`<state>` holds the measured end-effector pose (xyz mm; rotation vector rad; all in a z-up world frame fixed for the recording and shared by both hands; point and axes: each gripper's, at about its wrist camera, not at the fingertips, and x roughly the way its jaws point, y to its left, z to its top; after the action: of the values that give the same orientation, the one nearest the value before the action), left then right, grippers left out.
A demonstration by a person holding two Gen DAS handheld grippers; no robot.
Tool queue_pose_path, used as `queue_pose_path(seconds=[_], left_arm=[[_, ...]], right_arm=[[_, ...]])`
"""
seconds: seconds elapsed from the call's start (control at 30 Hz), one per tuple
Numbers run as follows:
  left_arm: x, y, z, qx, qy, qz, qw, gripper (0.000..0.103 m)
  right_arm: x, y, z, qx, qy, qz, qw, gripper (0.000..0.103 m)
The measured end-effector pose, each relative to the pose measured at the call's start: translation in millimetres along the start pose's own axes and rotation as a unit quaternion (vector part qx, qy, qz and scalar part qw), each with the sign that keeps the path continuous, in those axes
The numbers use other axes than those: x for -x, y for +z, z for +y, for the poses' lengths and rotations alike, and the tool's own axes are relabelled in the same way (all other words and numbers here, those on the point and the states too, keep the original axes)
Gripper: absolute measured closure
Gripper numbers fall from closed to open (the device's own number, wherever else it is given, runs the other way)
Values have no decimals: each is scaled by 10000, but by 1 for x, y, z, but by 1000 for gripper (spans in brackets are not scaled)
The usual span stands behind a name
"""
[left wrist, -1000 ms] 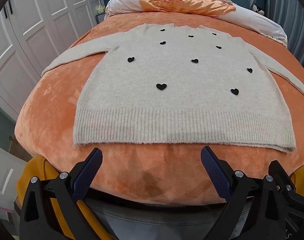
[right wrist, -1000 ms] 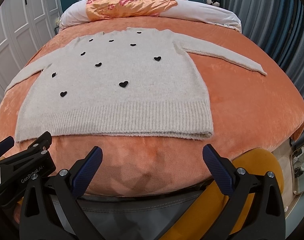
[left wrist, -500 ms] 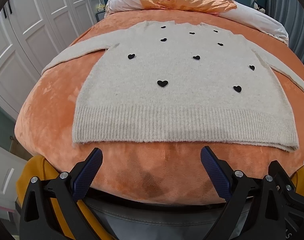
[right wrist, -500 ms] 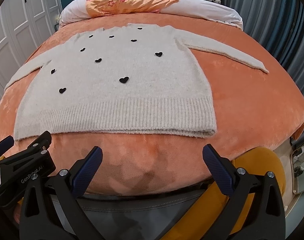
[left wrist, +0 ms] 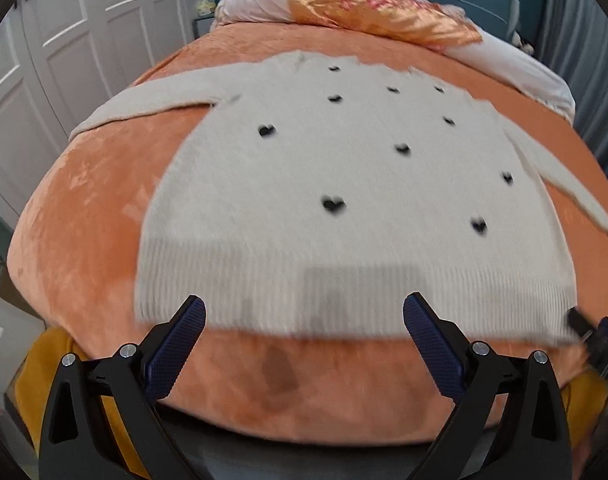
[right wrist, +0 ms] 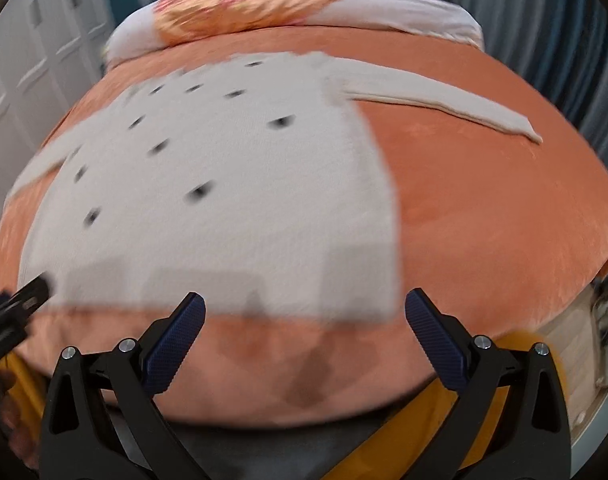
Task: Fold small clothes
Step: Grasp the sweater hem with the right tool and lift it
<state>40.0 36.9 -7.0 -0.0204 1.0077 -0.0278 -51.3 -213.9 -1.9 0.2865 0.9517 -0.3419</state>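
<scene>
Both tongs, left [left wrist: 304, 322] and right [right wrist: 304, 318], are hovering apart over the bed's [left wrist: 84, 200] near edge, where the soft, floppy knit sweater [left wrist: 343, 200] is lying flat, best pinched at its ribbed hem corners.

You face a cream knit sweater [left wrist: 343, 216], fuzzy and matt, with a ribbed hem. It lies on a plush orange velvety blanket [right wrist: 483, 208] with a soft sheen. The gold satin pillow [left wrist: 375, 16] looks glossy.

My right gripper [right wrist: 304, 322] hangs wide open, its fingertips just short of the cream sweater's [right wrist: 224, 200] ribbed hem.
</scene>
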Motion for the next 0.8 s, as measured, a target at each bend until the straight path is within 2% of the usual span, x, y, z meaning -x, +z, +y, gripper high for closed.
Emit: queue_pose_path(seconds=[0.17,0.27,0.33,0.5,0.57,0.63,0.7,0.77,0.8], left_arm=[[-24,39,16,289,118,-24,9995,6],[-40,56,17,361,160,-16,9992,6],[-49,68,15,384,199,-39,9991,6],[-68,91,13,612,115,-160,9979,6],[-76,99,11,657,91,-150,9977,6],[-84,106,8,669,101,-121,9976,6],[-91,111,5,622,92,-111,9980,6],[-96,117,0,536,107,-119,9984,6],[-98,119,-2,497,97,-131,9986,6]], right_arm=[[-42,75,-116,-1169,-73,-76,9931,5],[-71,120,-187,-1737,-312,-189,9841,5],[-90,145,-229,-2107,-493,-239,9760,5],[-133,185,-309,-3041,-357,-393,9512,5],[-146,193,-317,-3173,-333,-392,9469,14],[-161,199,-320,-3247,-310,-309,9448,36],[-170,208,-317,-3277,-312,-330,9437,42],[-171,217,-309,-3140,-228,-401,9483,69],[-173,226,-299,-3043,-199,-408,9515,91]])
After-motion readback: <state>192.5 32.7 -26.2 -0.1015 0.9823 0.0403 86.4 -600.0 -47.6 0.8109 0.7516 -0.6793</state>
